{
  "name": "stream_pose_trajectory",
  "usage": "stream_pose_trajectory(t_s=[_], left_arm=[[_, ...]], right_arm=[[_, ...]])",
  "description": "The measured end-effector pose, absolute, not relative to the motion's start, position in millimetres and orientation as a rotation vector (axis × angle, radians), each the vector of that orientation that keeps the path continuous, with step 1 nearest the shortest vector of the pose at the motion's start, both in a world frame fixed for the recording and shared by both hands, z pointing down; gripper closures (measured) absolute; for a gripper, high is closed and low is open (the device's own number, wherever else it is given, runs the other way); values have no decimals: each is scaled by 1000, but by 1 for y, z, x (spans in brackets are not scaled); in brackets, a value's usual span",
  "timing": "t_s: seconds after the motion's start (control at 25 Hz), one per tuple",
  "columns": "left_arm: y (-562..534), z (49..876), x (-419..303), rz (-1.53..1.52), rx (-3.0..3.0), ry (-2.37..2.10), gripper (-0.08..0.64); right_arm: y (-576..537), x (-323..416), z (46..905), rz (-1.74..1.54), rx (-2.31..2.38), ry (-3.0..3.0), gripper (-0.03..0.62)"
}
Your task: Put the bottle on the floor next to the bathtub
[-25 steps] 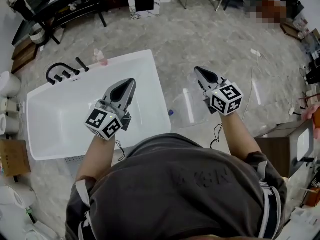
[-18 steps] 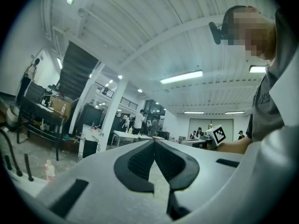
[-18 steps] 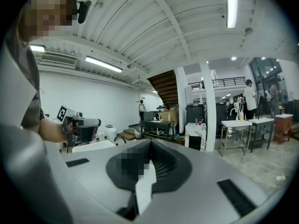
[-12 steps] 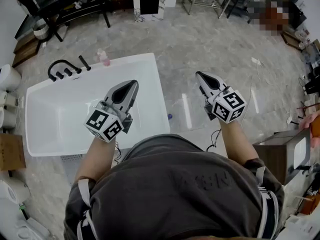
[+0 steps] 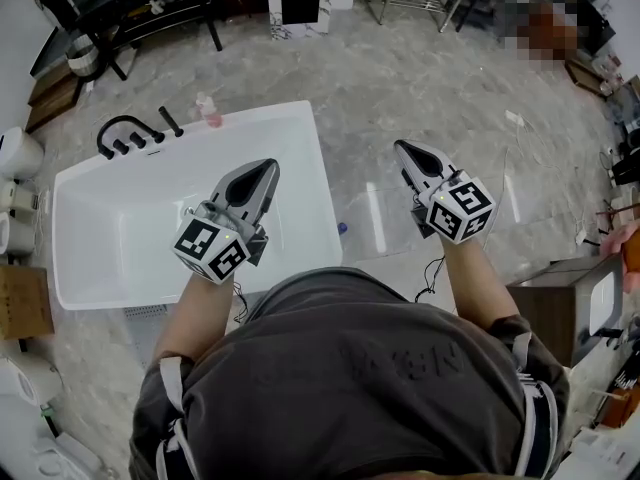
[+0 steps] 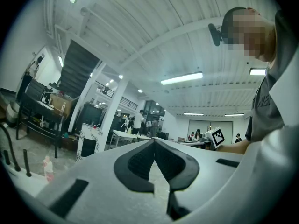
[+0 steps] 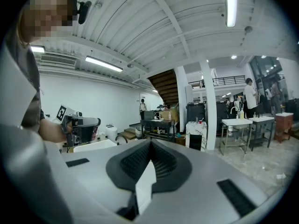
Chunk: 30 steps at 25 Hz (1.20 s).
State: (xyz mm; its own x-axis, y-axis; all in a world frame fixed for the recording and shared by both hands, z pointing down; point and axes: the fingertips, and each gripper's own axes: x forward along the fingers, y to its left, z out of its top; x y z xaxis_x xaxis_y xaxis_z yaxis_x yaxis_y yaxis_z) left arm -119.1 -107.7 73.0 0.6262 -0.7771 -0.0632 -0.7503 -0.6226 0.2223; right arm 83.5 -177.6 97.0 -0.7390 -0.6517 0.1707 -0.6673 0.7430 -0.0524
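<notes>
bottle: small, pink, upright on the far rim of the bathtub, just beside the faucet; also seen low at the left in the left gripper view; not held, well apart from both grippers
bathtub: white, to the person's left
faucet: black, on the tub's far-left rim, with separate black handles next to it
left gripper: held above the tub near its right wall; jaws closed tip to tip, nothing between them
right gripper: held above the floor to the right of the tub; jaws closed, nothing between them
floor: grey marble-look tiles
small blue thing: on the floor just beside the tub's right wall; too small to tell what it is
</notes>
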Motion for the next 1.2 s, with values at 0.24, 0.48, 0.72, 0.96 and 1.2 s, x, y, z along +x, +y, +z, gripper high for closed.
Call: stream_pose_trajectory(t_s=[0.24, 0.48, 0.72, 0.96, 1.2], left_arm=[[-105, 75, -119, -230, 2668, -1268, 555], [-104, 76, -121, -234, 2664, -1263, 555], [-105, 73, -119, -236, 2670, -1266, 555], [-105, 73, -118, -234, 2674, -1263, 555], [-105, 72, -118, -226, 2681, -1257, 555]], right_arm=[[-174, 81, 96, 110, 1056, -2792, 601], [-173, 75, 93, 82, 1039, -2792, 601], [-173, 78, 93, 80, 1040, -2788, 601], [-173, 80, 92, 69, 1045, -2780, 601], [-172, 78, 91, 63, 1041, -2778, 601]])
